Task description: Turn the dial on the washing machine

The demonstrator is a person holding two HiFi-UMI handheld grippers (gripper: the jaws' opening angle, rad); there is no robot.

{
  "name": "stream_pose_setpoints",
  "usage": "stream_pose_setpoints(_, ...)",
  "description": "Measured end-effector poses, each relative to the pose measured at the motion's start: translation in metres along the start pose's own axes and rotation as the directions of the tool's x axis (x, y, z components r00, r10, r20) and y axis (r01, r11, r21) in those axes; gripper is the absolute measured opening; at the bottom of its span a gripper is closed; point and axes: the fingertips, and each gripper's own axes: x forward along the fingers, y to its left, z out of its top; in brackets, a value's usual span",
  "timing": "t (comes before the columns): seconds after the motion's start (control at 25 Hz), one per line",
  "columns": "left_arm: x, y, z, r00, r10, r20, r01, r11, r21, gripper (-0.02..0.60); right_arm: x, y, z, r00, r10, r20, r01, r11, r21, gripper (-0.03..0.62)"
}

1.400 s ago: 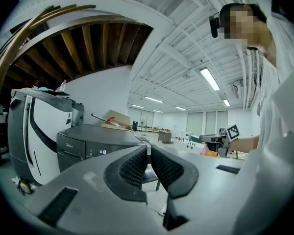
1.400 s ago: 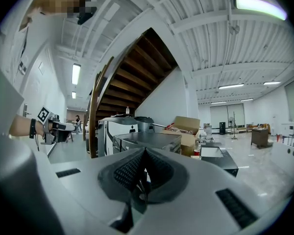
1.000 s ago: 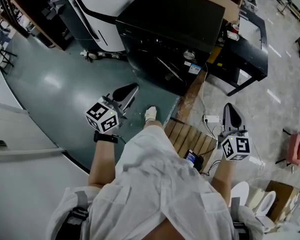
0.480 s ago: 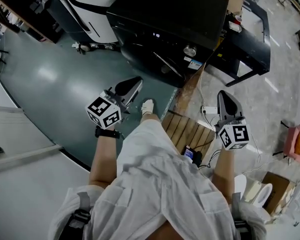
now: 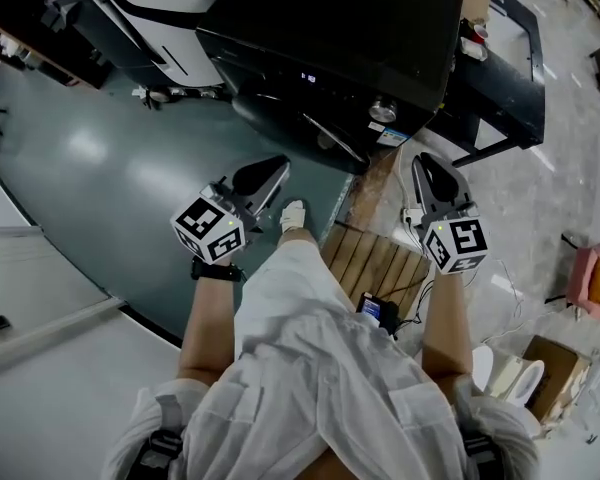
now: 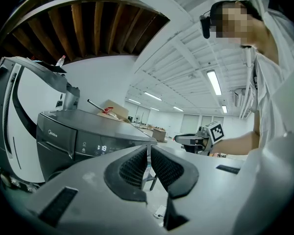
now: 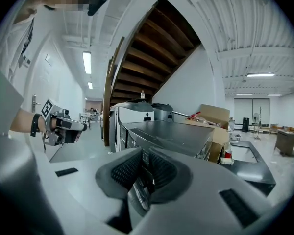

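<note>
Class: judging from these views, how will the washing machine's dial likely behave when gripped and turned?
The dial is a small, round, shiny knob, so probably rigid and perhaps slippery. Set into the front of the washing machine, it should rotate in place rather than lift off. The machine looks bulky, so unlikely to shift.
</note>
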Motion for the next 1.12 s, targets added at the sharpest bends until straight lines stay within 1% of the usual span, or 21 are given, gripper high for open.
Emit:
stream_pose_setpoints(0.2, 0.012, 0.020, -0.009, 1.000, -0.001, -0.007, 0.001, 1.000, -0.030, 0.015, 0.044, -0.004, -0.002, 0.999, 0.021, -0.033, -0.022, 1.000, -0.017, 0.054)
stream_pose_setpoints(0.44, 0.023, 0.037, -0.016, 1.000, 0.000, -0.011, 0.000, 0.999, -0.043, 0.015, 0.087, -0.004, -0.012, 0.996, 0.045, -0.075, -0.049, 0.998, -0.051, 0.071)
stream_pose_setpoints(0.6, 0.021, 0.044, -0.022, 1.000, 0.006, -0.024, -0.008, 0.999, -0.054, 0.015, 0.109, -0.001, -0.017, 0.992, 0.056, -0.112, -0.070, 0.990, -0.122, 0.089)
stream_pose_setpoints(0.84, 0.019, 0.047, -0.029, 0.999, 0.002, -0.040, -0.005, 0.998, -0.068, 0.015, 0.139, 0.007, -0.023, 0.980, 0.076, -0.186, -0.123, 0.959, -0.257, 0.132)
stream_pose_setpoints(1.0, 0.019, 0.047, -0.033, 0.999, -0.002, -0.044, -0.001, 0.997, -0.075, 0.015, 0.151, 0.007, -0.033, 0.971, 0.070, -0.227, -0.137, 0.946, -0.295, 0.151)
stream_pose_setpoints(1.12, 0.019, 0.046, -0.034, 0.999, -0.006, -0.045, 0.002, 0.997, -0.075, 0.015, 0.157, -0.001, -0.047, 0.961, 0.042, -0.273, -0.134, 0.936, -0.327, 0.166)
